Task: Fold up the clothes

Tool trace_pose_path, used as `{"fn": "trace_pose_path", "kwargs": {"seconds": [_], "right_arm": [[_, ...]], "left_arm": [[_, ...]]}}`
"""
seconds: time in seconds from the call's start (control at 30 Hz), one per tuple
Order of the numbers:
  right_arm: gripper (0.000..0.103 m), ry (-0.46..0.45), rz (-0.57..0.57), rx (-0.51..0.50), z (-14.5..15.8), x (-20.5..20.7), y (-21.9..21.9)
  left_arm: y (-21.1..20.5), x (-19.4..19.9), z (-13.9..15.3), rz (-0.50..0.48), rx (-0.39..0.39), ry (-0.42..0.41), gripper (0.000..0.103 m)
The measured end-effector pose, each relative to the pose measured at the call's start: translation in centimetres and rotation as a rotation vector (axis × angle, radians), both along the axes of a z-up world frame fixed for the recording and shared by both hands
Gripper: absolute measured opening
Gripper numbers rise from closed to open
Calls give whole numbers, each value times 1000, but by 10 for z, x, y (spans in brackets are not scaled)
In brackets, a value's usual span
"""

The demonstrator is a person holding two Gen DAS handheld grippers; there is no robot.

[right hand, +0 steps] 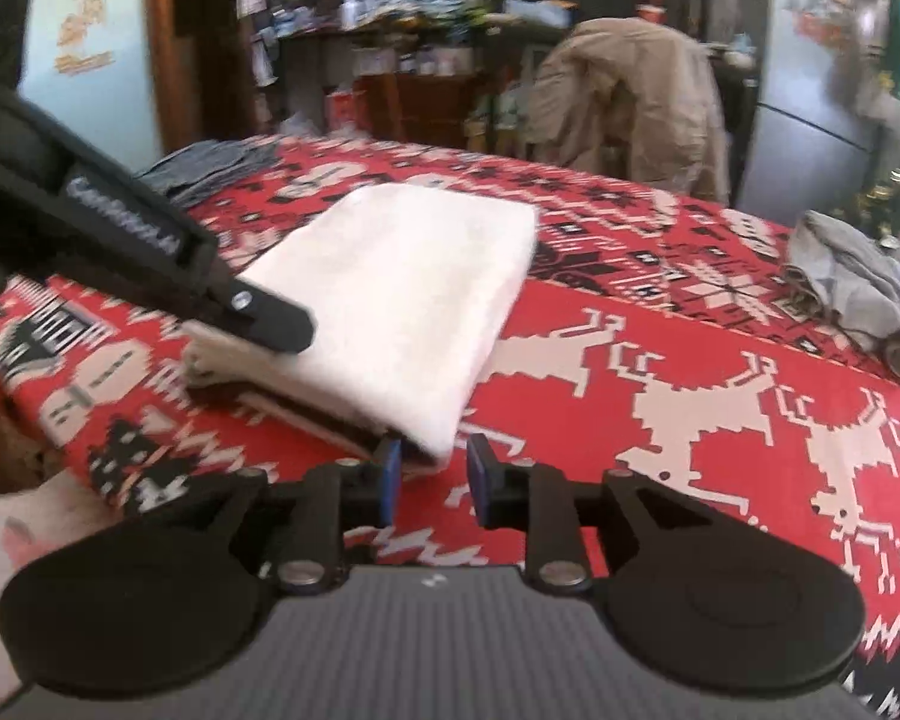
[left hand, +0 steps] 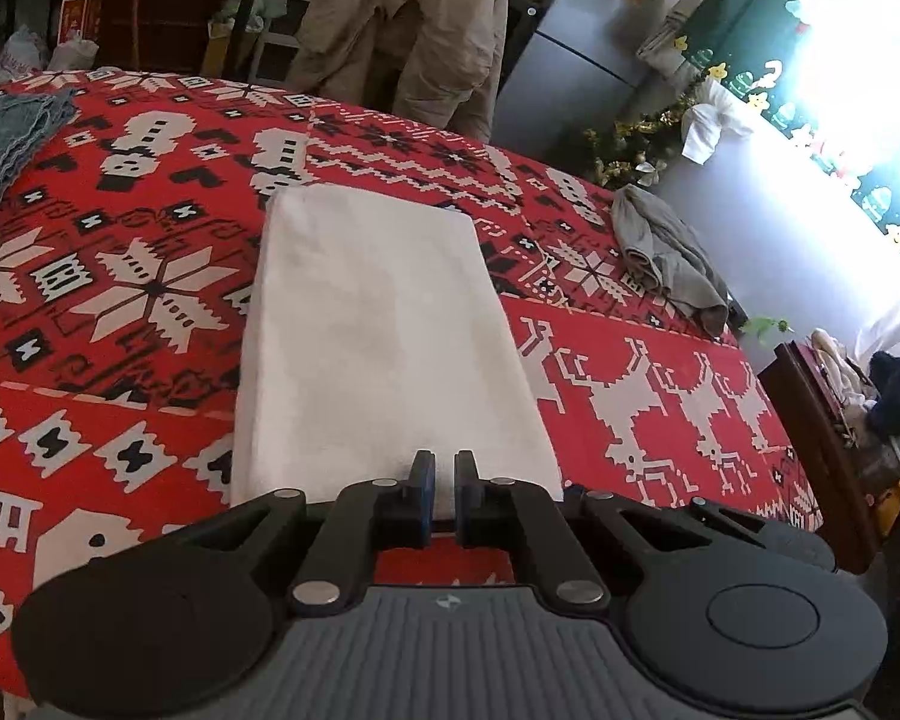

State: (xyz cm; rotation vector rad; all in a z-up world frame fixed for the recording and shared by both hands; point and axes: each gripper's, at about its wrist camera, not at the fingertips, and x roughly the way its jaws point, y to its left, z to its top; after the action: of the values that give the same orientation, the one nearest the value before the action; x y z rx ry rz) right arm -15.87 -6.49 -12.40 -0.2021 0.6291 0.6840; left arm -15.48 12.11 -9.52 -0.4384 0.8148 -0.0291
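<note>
A folded white cloth [left hand: 384,336] is laid flat on the table, over a red patterned tablecloth [left hand: 120,276] with snowflakes and reindeer. The left gripper [left hand: 444,495] is set at the cloth's near edge; its jaws are drawn nearly together with only a narrow gap, and the white edge is seen between them, though a firm clamp cannot be told. The right gripper [right hand: 432,480] is held at the cloth's near corner, jaws apart, the corner just inside the left jaw. A crumpled grey garment [left hand: 672,258] is seen well ahead and right of the left jaws. A blue-grey folded garment [left hand: 6,138] lies far ahead to their left
</note>
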Motion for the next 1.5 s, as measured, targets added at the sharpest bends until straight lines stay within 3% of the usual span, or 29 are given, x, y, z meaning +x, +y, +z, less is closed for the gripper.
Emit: {"fn": "trace_pose_path", "kwargs": {"seconds": [0.13, 0.4, 0.5, 0.63, 0.73, 0.83, 1.07, 1.2, 1.5], "right_arm": [[24, -6, -42, -2, -4, -2, 4], [22, 77, -73, 33, -12, 10, -5], [22, 45, -41, 34, -11, 2, 3], [23, -24, -109, 16, -14, -1, 11], [20, -23, -133, 30, -18, 2, 17], [7, -38, -124, 25, -18, -2, 22], [5, -44, -121, 19, -15, -12, 22], [4, -54, -109, 8, -16, -13, 22], [1, 9, -138, 61, -10, -14, 0]], "left_arm": [[-3, 3, -3, -7, 32, 5, 5], [-1, 4, -8, -11, 30, 12, 4], [-1, 4, -8, -14, 31, 13, 5], [-3, 6, -9, -17, 34, 15, 4], [-4, 7, -9, -18, 42, 15, 4], [-3, 7, -11, -16, 25, 20, 4], [-6, 9, -8, -48, -67, 3, 4], [-18, 17, -9, -90, -56, 7, 4], [-17, 9, -2, -76, -73, 15, 4]]}}
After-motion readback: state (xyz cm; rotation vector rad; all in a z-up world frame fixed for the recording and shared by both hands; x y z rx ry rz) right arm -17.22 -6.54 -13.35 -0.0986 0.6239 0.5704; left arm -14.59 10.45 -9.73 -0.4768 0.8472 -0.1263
